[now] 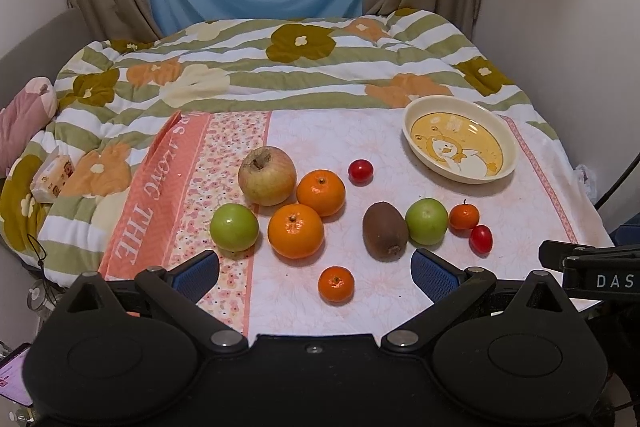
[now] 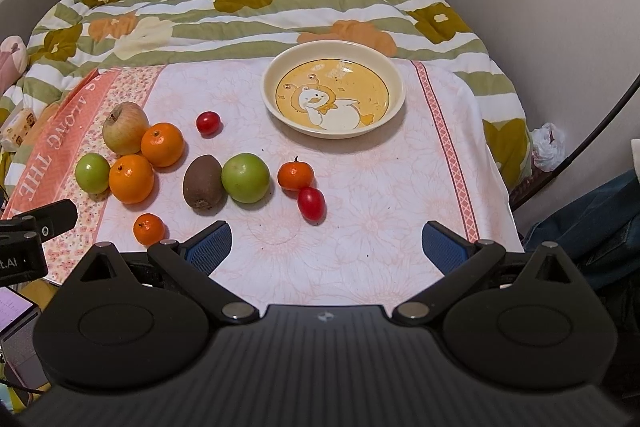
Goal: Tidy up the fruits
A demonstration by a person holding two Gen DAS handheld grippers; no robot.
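Fruits lie on a pink cloth: a yellow-red apple point(image 1: 267, 175), two oranges point(image 1: 321, 192) point(image 1: 295, 231), two green apples point(image 1: 234, 227) point(image 1: 426, 221), a kiwi point(image 1: 385, 231), two small mandarins point(image 1: 336, 283) point(image 1: 464, 217) and two cherry tomatoes point(image 1: 361, 171) point(image 1: 480, 238). An empty cream plate point(image 2: 394, 83) with a duck picture sits at the back right. My left gripper point(image 1: 315, 275) is open and empty, low over the near mandarin. My right gripper point(image 2: 326, 247) is open and empty, in front of the near tomato point(image 2: 311, 202) and green apple point(image 2: 245, 177).
The pink cloth point(image 2: 360, 219) lies on a bed with a green-striped floral quilt point(image 1: 280, 67). A tissue pack point(image 1: 52, 175) and pink pillow point(image 1: 24, 115) lie left. Walls and curtains stand behind; a white bag point(image 2: 548, 145) and dark cable point(image 2: 592, 139) sit right.
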